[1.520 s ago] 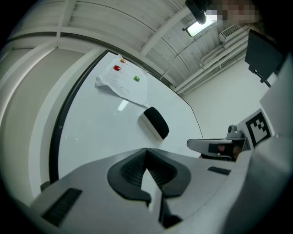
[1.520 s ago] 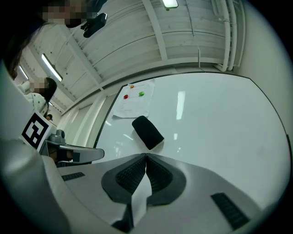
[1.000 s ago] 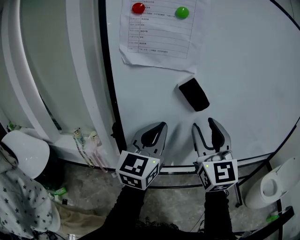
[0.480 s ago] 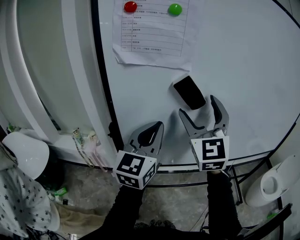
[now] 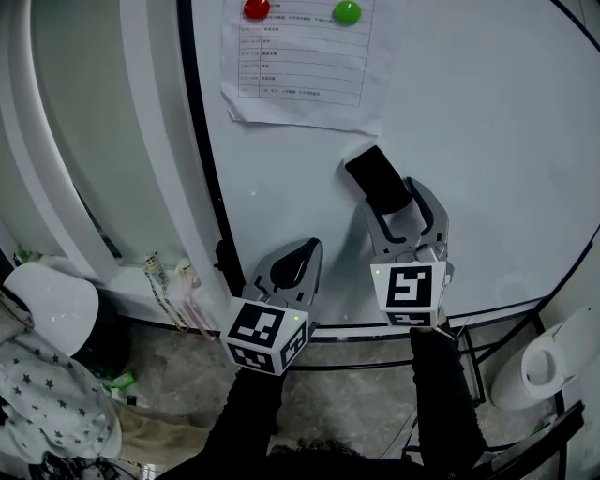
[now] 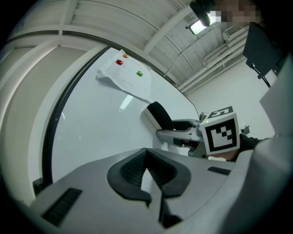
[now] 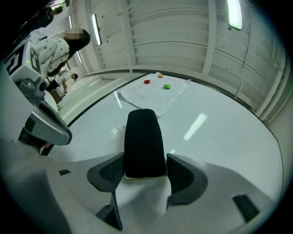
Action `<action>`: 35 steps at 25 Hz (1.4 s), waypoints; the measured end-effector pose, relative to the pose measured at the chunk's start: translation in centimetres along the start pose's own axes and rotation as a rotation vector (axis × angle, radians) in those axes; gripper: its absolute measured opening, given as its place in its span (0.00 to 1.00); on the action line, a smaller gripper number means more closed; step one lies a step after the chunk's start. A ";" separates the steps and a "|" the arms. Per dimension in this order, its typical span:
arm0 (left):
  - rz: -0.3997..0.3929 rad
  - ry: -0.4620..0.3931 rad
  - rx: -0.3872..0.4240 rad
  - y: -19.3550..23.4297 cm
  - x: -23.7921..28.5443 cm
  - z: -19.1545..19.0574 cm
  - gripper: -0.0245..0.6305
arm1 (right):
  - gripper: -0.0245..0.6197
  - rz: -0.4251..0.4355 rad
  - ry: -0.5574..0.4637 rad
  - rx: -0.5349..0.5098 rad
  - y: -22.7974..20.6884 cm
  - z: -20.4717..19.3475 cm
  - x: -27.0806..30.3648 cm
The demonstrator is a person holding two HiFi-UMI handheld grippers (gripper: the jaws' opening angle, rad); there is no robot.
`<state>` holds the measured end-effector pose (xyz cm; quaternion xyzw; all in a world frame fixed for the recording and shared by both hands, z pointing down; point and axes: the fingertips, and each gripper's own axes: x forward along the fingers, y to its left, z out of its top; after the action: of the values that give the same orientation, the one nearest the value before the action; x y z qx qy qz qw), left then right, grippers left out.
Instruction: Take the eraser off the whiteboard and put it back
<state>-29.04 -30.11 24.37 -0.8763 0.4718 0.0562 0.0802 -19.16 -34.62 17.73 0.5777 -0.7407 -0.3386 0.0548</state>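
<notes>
Whiteboard (image 5: pixel 487 141) upright, eraser (image 5: pixel 377 178) stuck on it under the sheet (image 5: pixel 295 66). Long axis in line with right tongs (image 5: pixel 401 208). Tongs roughly level, just closing on its near end, pads against both long sides. Left tongs (image 5: pixel 307 253) shut, empty, lower left, farther off.

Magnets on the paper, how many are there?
2. The red magnet sits top left on the paper, the green magnet top right. None seem hidden: the right gripper view shows the whole paper.
</notes>
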 end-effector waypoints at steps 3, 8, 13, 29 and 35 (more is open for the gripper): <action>0.000 -0.002 0.003 -0.2 0.1 0.1 0.05 | 0.48 -0.004 0.001 -0.009 0.2 0.0 0.0; 0.000 0.000 0.004 -0.3 0.3 0.0 0.05 | 0.48 0.008 0.004 -0.004 0.2 0.0 -0.1; 0.004 0.004 0.004 -0.4 0.4 -0.3 0.05 | 0.47 0.013 -0.006 0.013 0.1 0.3 -0.5; -0.001 0.002 0.005 -2.0 0.9 -0.4 0.05 | 0.47 -0.056 0.002 0.107 -4.5 -0.2 -6.9; 0.007 0.004 0.024 -2.6 0.9 -0.4 0.05 | 0.47 -0.101 0.020 0.157 -6.4 -0.9 -10.3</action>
<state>-26.37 -29.56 24.81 -0.8738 0.4754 0.0492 0.0897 -10.11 -26.44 18.01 0.6203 -0.7343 -0.2758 -0.0003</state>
